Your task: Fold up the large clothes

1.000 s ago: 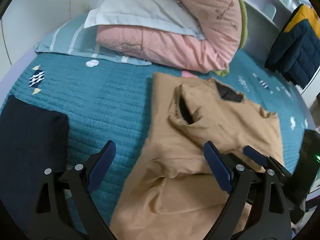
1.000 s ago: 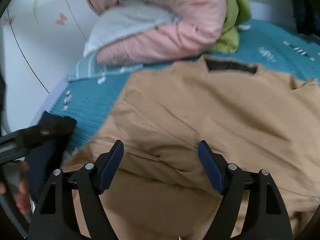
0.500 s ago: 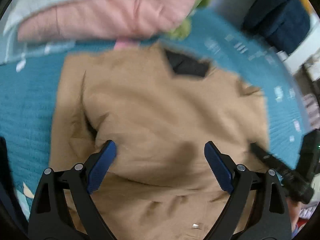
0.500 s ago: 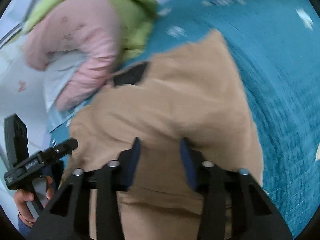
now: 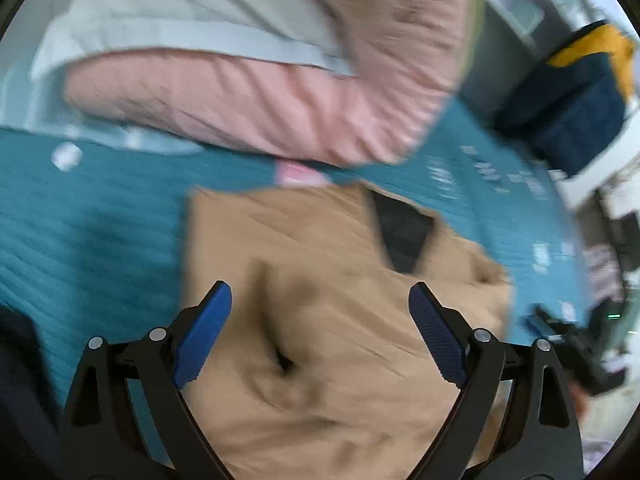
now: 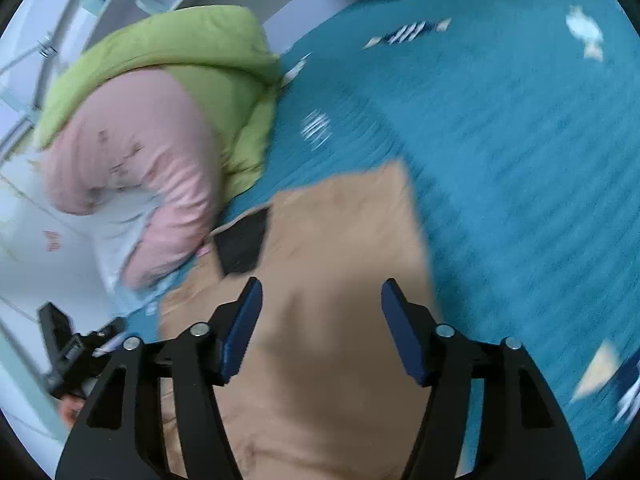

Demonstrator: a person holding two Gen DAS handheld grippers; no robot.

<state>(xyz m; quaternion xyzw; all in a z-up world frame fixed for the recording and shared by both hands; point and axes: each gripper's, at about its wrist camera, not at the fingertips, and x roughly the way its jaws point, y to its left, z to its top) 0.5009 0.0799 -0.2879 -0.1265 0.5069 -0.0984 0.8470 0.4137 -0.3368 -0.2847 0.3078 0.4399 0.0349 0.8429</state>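
Observation:
A tan jacket (image 5: pixel 320 272) with a dark collar lining (image 5: pixel 402 236) lies partly folded on the teal bedspread (image 5: pixel 92 224). My left gripper (image 5: pixel 320 332) is open and empty above its middle. My right gripper (image 6: pixel 320 320) is open and empty above the jacket's right part (image 6: pixel 344 240); the collar lining (image 6: pixel 240 244) shows to its left. Each gripper shows at the edge of the other's view: the right gripper (image 5: pixel 576 340) and the left gripper (image 6: pixel 76 356). Both views are blurred.
A pink and grey quilt (image 5: pixel 248 80) is piled at the head of the bed, with a green quilt (image 6: pixel 168 56) on it. A navy and yellow garment (image 5: pixel 576 92) hangs at the right. A dark folded item (image 5: pixel 16 360) lies at the left.
The right gripper was nearly shut on the jacket half a second ago and has opened. Both grippers have shifted; the jacket's sleeves now lie folded in, giving a narrower shape.

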